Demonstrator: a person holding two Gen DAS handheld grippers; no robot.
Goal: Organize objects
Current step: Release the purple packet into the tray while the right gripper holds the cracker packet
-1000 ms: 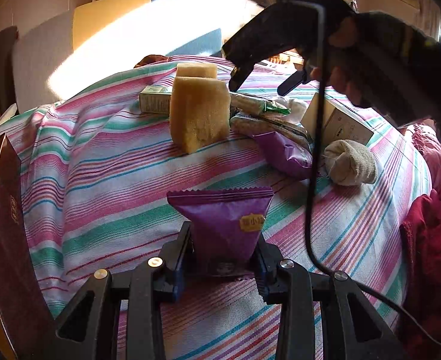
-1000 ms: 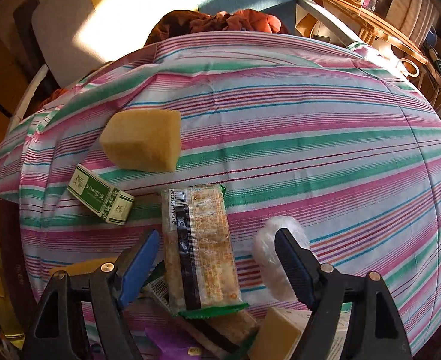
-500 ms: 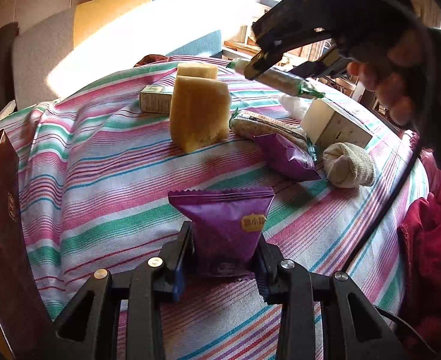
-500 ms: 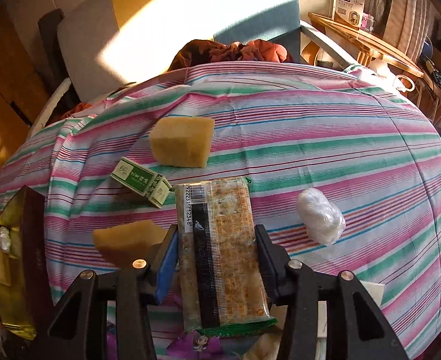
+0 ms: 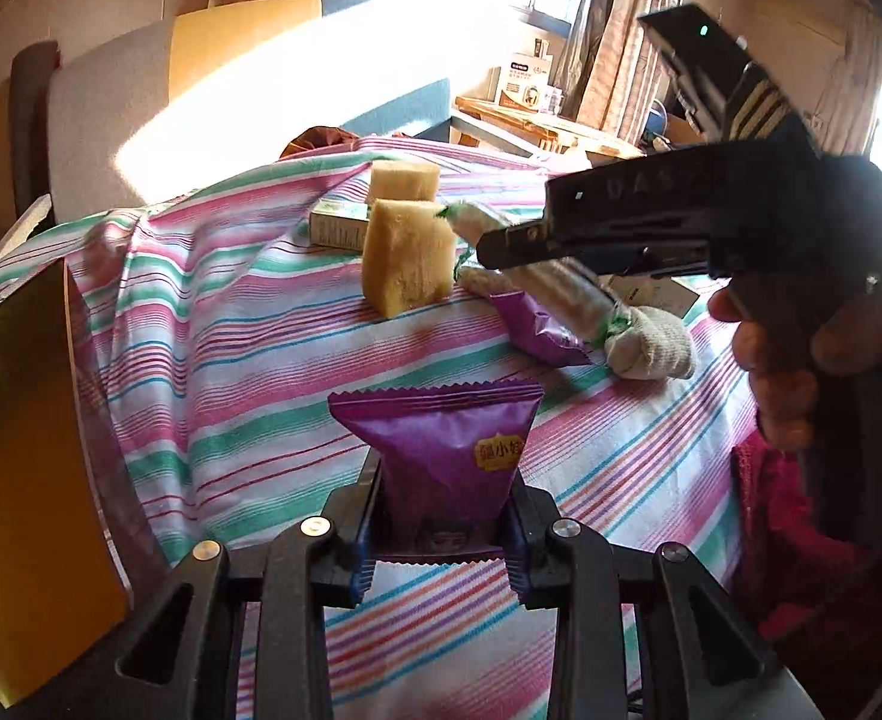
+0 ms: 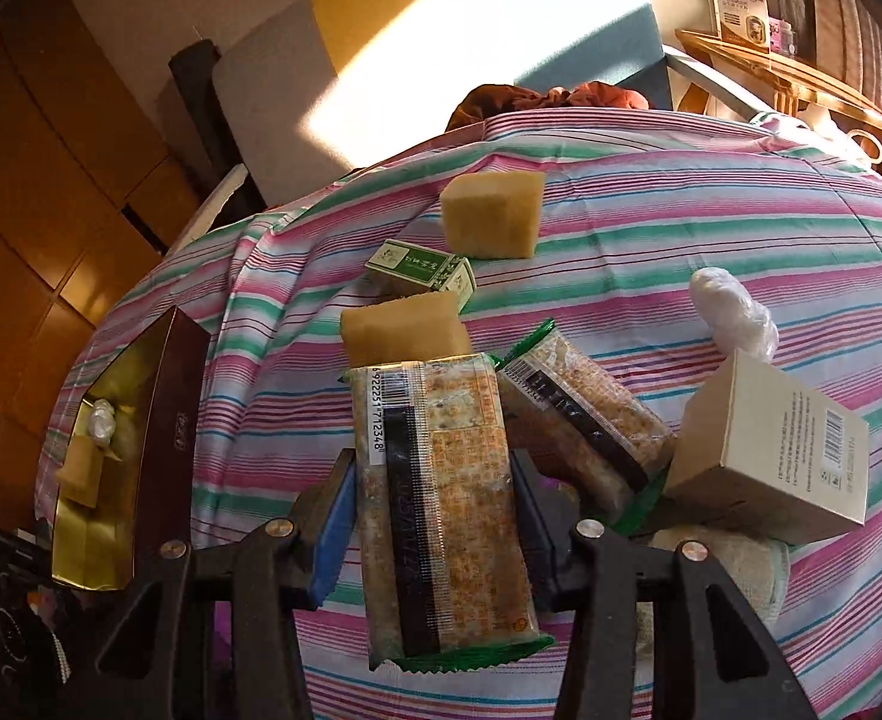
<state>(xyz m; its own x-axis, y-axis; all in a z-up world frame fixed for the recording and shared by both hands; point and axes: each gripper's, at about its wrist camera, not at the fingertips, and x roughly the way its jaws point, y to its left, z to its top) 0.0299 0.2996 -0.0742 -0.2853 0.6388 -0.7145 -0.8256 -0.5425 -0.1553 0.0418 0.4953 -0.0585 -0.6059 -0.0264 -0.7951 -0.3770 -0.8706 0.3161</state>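
Below both our grippers lies the striped cloth [image 6: 651, 198], and off to the left of them stands the gold-lined box [image 6: 159, 396], the largest thing here and, we judge, the place where the goods are to go; it already holds a small white bundle [image 6: 100, 420] and a yellowish block [image 6: 81, 471], so a little is done and most is left. To the right of our right gripper [image 6: 435, 516] a pale carton [image 6: 777, 456] leans on the heap, with a rolled white cloth [image 6: 735, 558] under it and a clear-wrapped white lump [image 6: 735, 312] beyond. Ahead of that gripper sit two yellow sponge blocks [image 6: 495, 219], one far and one close, and a small green box [image 6: 423, 267] between them. The right gripper pinches a cracker pack [image 6: 441, 498] lifted off the cloth, while a second cracker pack [image 6: 585, 408] lies just beside it to the right. Our left gripper [image 5: 441, 516] is pressed onto a purple snack packet [image 5: 441, 456] held upright above the cloth, and another purple packet [image 5: 537, 324] rests further ahead to its right. We judge both held packs are on their way to the box, with the sponges, cartons, cloth and remaining packs not yet sorted
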